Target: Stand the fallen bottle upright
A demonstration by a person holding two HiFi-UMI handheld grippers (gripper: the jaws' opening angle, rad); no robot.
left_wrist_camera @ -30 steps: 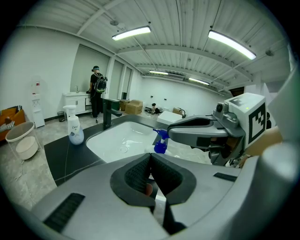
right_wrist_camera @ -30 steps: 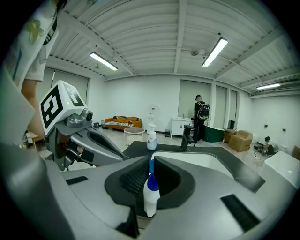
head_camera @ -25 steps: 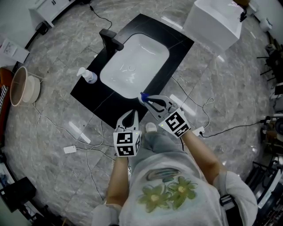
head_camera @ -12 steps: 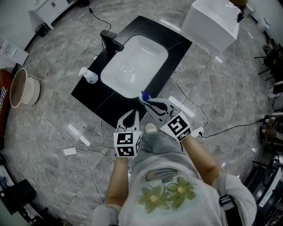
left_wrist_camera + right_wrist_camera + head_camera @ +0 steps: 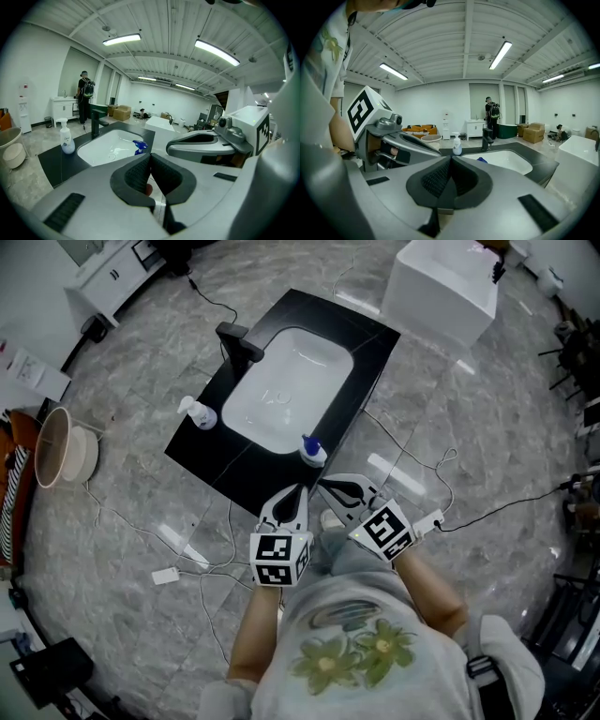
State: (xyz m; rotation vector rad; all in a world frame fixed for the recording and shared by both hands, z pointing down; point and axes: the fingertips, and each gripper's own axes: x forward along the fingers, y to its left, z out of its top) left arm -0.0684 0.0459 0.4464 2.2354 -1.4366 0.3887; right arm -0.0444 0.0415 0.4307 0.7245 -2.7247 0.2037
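Right claw (image 5: 450, 164) closed (nothing held), soap bottle (image 5: 453, 146) upright

Blue-topped bottle (image 5: 312, 452) upright on black counter (image 5: 372, 341)

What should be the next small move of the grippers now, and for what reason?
Probably only draw both grippers back: the blue spray bottle seems to stand upright on the black counter beside the sink, and the left gripper and the right gripper are both shut on nothing, clear of it.
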